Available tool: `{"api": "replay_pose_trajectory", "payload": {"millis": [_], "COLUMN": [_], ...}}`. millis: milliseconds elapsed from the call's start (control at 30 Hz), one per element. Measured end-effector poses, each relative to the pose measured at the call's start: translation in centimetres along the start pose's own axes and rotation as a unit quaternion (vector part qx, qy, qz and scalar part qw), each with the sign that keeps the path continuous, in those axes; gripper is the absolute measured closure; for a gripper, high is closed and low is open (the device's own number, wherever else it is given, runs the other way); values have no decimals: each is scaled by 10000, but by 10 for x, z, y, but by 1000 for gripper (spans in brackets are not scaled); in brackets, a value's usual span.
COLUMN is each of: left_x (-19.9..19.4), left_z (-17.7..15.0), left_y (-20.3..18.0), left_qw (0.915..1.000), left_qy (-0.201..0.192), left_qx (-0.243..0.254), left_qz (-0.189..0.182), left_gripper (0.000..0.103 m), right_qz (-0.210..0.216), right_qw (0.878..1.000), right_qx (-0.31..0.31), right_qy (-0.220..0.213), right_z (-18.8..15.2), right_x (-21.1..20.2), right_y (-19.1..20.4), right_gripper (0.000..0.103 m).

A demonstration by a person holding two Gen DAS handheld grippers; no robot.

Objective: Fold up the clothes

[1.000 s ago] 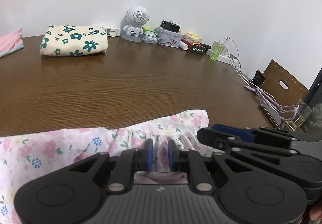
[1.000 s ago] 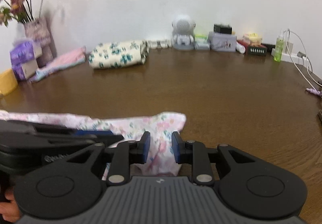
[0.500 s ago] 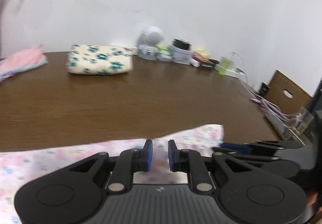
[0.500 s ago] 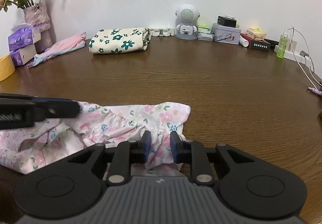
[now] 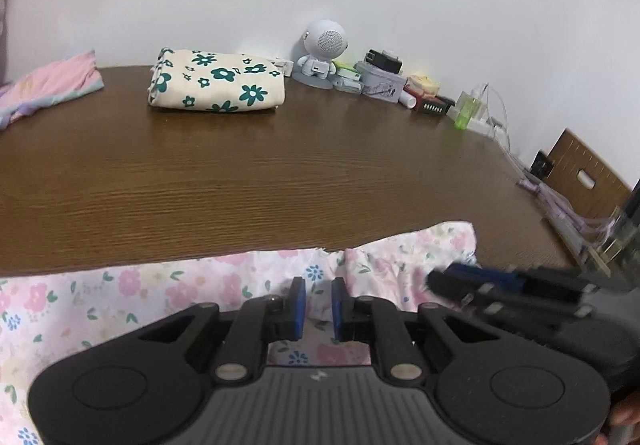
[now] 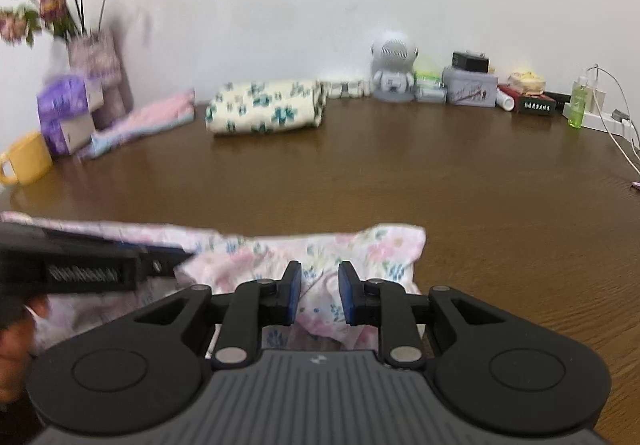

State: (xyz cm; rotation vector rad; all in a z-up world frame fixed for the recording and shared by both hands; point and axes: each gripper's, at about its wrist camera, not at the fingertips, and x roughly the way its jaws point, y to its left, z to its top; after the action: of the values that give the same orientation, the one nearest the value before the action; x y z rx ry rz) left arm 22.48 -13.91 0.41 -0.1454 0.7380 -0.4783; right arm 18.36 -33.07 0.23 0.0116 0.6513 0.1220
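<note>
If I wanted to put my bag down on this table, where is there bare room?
The wide bare wood mid-table, between the pink floral garment in front and the folded flowered cloth at the back. The wall edge is crowded: robot figurine, tins, tissue boxes, yellow mug.

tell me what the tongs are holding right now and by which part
Both tongs pinch the pink floral garment along its gathered far edge: the left tongs further in, the right tongs near its right corner.

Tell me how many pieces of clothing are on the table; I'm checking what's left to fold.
3: a pink flowered garment at the near edge, a folded cream one with green flowers at the back, and a pink one back left. More may lie out of view.
</note>
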Motion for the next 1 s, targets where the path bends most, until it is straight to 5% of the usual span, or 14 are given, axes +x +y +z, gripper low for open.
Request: {"api": "replay_pose_trajectory", "payload": {"millis": [167,333,500,800,1000], "left_x": [-8,7,9,-9,-14], "left_z": [4,1,-2,2,3], "left_y": [-1,-4,-3,13,23], "left_qw": [9995,9997,9995,9996,9998], "left_qy": [-314,136,187,184,127], "left_qx": [-18,42,80,-127,-131], "left_qz": [-91,-203,-235,-178,-44], "left_gripper": [91,91,91,92,92], "right_qz": [-200,41,331,371,54], "right_qw": [9996,9997,9968,9988,9997], "right_qx": [-133,143,450,309,-231], "right_qy": [134,-192,-580,102,74], "right_z": [-3,1,11,7,1], "right_x": [2,-9,-15,15,15], "right_y": [6,6,10,24,41], "right_gripper": [83,82,82,84,84]}}
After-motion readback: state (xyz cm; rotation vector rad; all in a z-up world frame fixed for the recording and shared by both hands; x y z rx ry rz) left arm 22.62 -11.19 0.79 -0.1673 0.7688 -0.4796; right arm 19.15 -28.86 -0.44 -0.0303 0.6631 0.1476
